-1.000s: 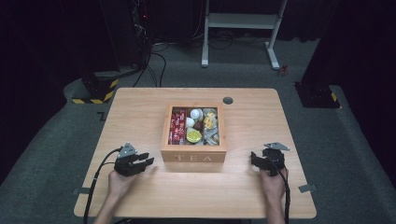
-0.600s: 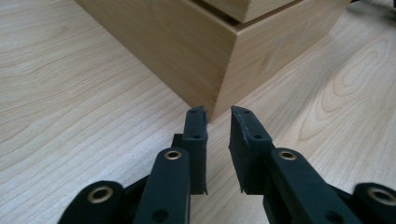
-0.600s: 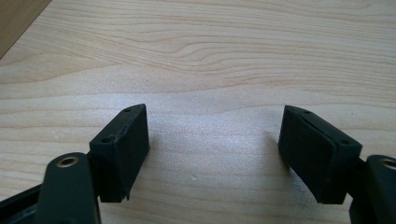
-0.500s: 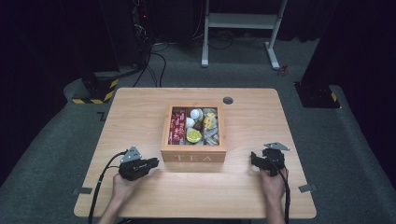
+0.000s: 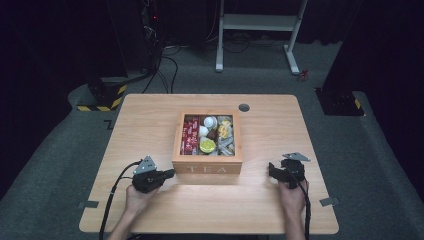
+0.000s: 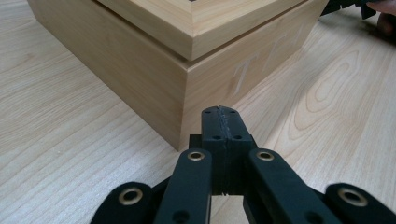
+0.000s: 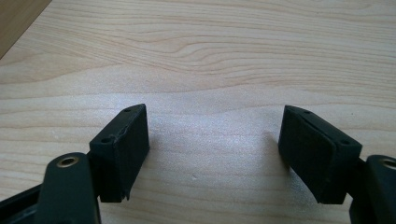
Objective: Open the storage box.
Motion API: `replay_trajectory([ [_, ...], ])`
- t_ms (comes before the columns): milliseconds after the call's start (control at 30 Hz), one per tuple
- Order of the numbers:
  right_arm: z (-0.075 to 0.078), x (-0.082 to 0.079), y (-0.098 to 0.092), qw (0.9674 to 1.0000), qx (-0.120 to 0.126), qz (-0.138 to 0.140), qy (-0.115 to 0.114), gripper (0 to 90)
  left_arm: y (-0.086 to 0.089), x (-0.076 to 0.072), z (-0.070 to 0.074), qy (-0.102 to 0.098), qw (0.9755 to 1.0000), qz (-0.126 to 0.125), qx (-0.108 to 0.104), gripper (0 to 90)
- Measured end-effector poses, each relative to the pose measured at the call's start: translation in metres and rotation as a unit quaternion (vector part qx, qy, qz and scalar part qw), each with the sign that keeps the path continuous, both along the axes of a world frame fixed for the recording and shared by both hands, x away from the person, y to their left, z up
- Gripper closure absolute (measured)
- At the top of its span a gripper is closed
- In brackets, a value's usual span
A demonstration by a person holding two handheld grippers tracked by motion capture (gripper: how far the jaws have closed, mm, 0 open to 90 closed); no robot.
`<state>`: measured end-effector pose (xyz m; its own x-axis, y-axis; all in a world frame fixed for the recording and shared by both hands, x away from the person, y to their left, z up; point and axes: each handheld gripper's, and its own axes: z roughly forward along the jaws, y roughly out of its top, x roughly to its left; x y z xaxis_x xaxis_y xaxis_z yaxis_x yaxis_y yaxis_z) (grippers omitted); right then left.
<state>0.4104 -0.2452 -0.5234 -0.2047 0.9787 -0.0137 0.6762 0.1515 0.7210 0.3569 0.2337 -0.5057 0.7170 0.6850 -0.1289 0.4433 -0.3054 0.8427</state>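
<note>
Two black grippers sit near the table's front edge. The left gripper point(image 5: 169, 174), jaws just pressed together on nothing, points at the near left corner of the light wooden tea box point(image 6: 140, 70). The right gripper point(image 7: 212, 149), jaws spread wide, waits farther off.

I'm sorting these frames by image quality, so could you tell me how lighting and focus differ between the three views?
High view: the table is lit while the surrounding room is nearly black, and the tea box contents look soft. Left gripper view: the shut left gripper is sharp, the box corner evenly lit. Right gripper view: a pale sheen on the wood between the open right gripper jaws, blurring near the bottom.
</note>
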Motion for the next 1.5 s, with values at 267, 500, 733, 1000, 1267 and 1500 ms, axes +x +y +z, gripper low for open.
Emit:
replay_trajectory([
  [267,0.000,0.000,0.000,1.0000,0.000,0.000,0.000,24.5,-0.003,0.004,0.000,0.004,0.9999,0.009,-0.007,90.0],
  [500,0.000,0.000,0.000,1.0000,0.000,0.000,0.000,24.4,-0.007,0.006,0.000,0.003,0.9999,0.013,-0.006,90.0],
  [733,0.000,0.000,0.000,1.0000,0.000,0.000,0.000,24.4,-0.014,0.008,0.004,-0.008,0.9998,0.011,0.011,90.0],
  [1000,0.000,0.000,0.000,1.0000,0.000,0.000,0.000,24.4,-0.019,0.009,0.005,-0.010,0.9998,0.011,0.009,90.0],
  [1267,0.000,0.000,0.000,1.0000,0.000,0.000,0.000,24.4,-0.017,0.009,0.009,-0.012,0.9998,0.012,-0.006,90.0],
  [1500,0.000,0.000,0.000,1.0000,0.000,0.000,0.000,24.4,-0.018,0.009,0.012,-0.015,0.9998,0.011,-0.009,90.0],
])
